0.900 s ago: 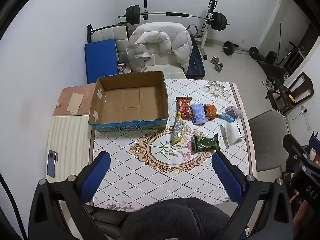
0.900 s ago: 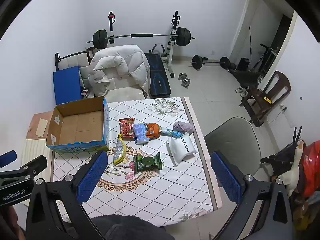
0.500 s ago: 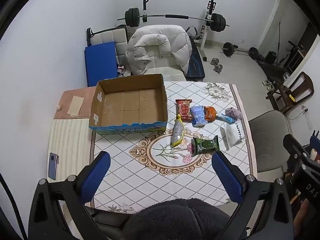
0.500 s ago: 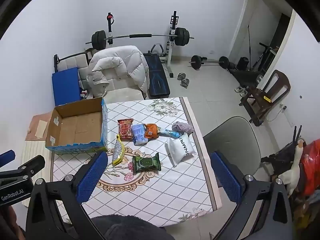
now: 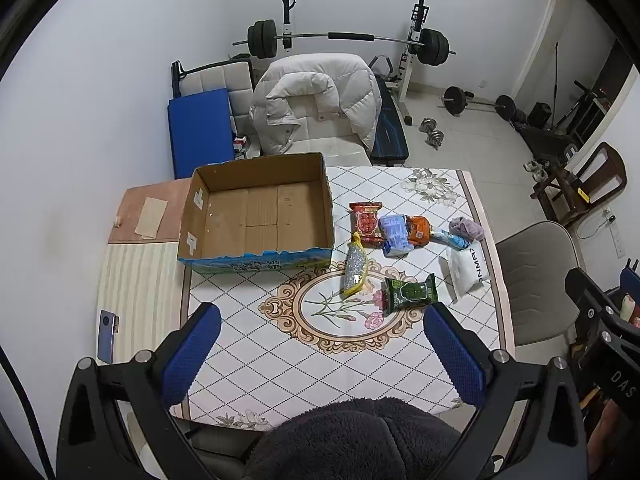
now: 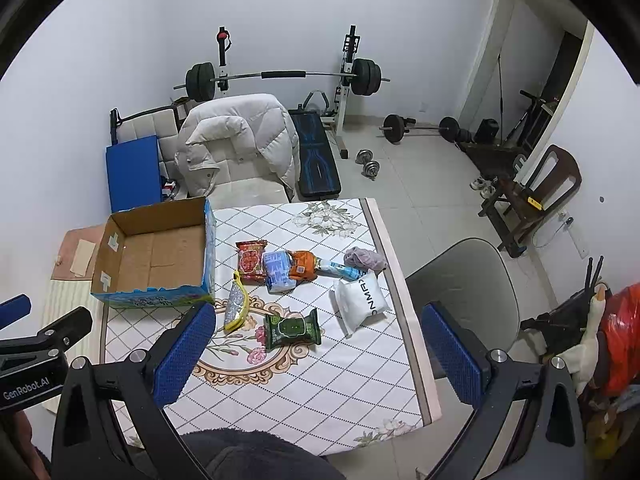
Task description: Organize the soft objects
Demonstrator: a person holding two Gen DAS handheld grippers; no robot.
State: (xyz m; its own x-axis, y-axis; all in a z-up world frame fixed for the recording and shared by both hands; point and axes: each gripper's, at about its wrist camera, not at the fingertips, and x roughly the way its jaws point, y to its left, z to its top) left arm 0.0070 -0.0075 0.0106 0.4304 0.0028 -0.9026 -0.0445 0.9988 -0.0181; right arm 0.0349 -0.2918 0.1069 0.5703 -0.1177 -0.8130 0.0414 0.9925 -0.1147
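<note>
Right wrist view crops the left gripper, jaws apparently unreadable.

One cardboard box, eight soft items on table (six packets, one pouch, one cloth).
</note>
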